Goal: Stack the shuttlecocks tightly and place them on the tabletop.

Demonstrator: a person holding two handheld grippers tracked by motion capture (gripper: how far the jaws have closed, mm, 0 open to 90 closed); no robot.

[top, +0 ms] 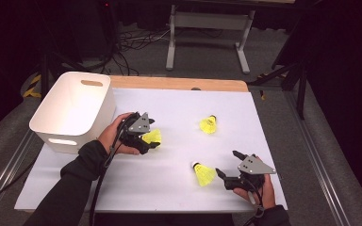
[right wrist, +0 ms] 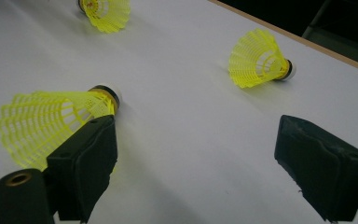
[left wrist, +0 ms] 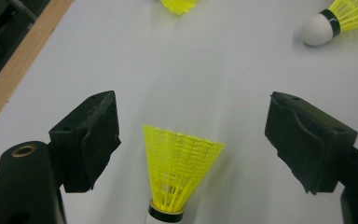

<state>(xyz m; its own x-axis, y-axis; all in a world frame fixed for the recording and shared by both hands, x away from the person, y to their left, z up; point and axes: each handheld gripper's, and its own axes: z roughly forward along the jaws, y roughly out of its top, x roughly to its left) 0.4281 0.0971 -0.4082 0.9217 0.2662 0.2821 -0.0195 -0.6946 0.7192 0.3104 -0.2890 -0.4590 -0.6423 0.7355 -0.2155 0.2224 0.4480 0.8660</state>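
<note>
- Where the left gripper (top: pixel 152 140) hovers, a yellow shuttlecock (left wrist: pixel 179 163) sits between its jaws; in the left gripper view the cork end is nearest the camera at six o'clock and the mesh skirt flares toward twelve, so the long axis runs straight out along the jaws.
- Both pads (left wrist: pixel 93 140) stand clear of the skirt, with white surface showing on either side; the jaws are spread and grip nothing.
- From above, this shuttlecock lies at about nine o'clock from the table's middle, just beside the white bin (top: pixel 73 110), which sits at the white table (top: pixel 169 188) edge near ten o'clock.
- Second shuttlecock (top: pixel 209 124) lies near one o'clock of centre, well apart.
- Third shuttlecock (top: pixel 203 173) lies near five o'clock, cork toward the upper left, skirt toward the lower right.
- Right gripper (top: pixel 227 165) rests just beside that third one, jaws wide apart and empty.
</note>
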